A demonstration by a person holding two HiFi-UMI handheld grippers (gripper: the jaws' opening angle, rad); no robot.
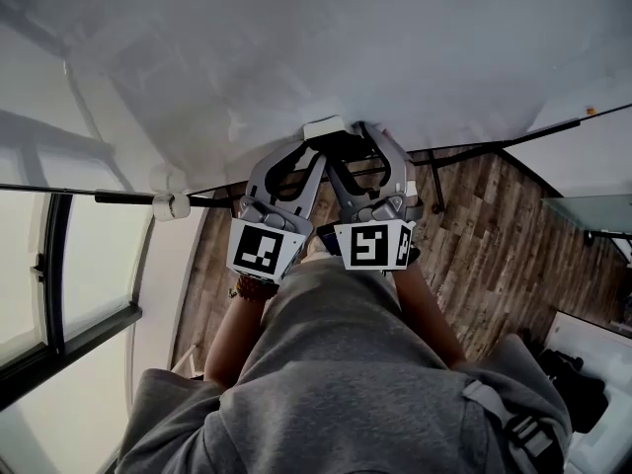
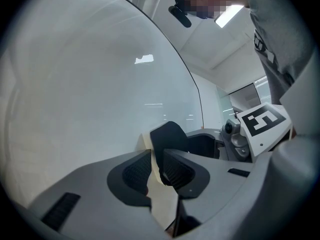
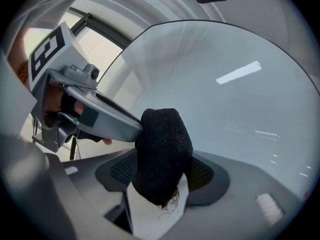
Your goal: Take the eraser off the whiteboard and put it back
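Note:
The eraser (image 1: 326, 129), a white block with black felt, is at the whiteboard (image 1: 346, 38), right in front of me. My left gripper (image 1: 314, 151) is shut on it: in the left gripper view its pads pinch the eraser's (image 2: 167, 134) narrow sides. My right gripper (image 1: 357, 148) reaches in beside it. In the right gripper view the black felt (image 3: 162, 154) stands between the wide jaws of the right gripper (image 3: 162, 176), and I see no pad pressing on it. One left finger (image 3: 100, 116) meets the felt from the left. Whether the eraser touches the board I cannot tell.
The whiteboard's dark frame bar (image 1: 494, 146) runs along its lower edge above a wooden floor (image 1: 474, 235). A window with a dark frame (image 1: 59, 265) is at the left. A white knob (image 1: 170, 205) sits on the bar. A black bag (image 1: 573, 383) lies at the lower right.

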